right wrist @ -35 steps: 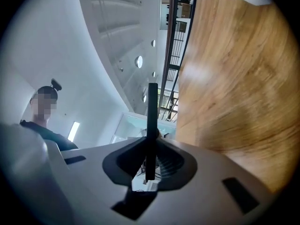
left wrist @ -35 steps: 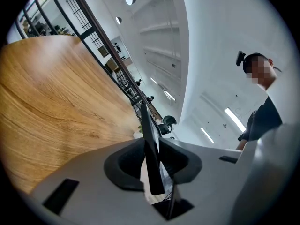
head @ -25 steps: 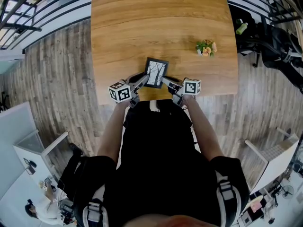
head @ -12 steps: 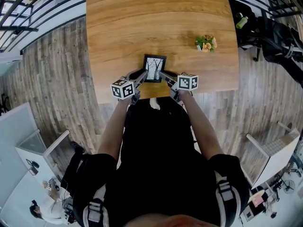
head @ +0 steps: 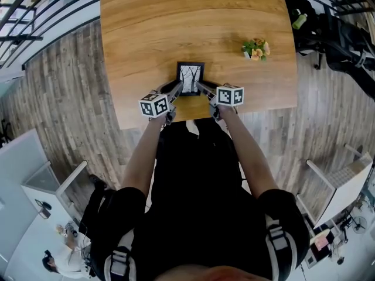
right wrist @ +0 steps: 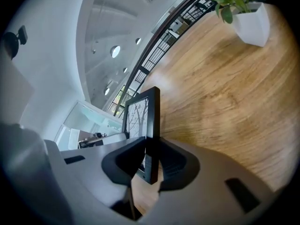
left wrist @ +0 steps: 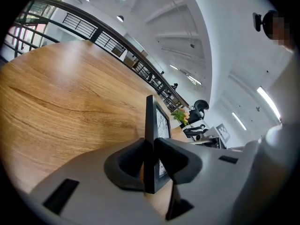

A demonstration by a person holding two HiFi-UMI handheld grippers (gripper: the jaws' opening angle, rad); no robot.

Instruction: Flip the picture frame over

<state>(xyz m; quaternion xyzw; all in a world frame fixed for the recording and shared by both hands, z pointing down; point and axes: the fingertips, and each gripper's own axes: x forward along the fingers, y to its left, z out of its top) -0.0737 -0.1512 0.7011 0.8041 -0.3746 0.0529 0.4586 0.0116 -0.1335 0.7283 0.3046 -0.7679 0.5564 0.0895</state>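
- My left gripper (head: 174, 89) clamped the left edge of the frame (head: 190, 78), sharing the load.
- The frame lay picture-up, low over the near edge of the table (head: 176, 22), between both grippers.
- My right gripper (head: 203, 88) pinched the right edge, so the flip could turn evenly.

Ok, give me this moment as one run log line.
left gripper: shut on picture frame, left edge | right gripper: shut on right edge | picture side: facing up | over table
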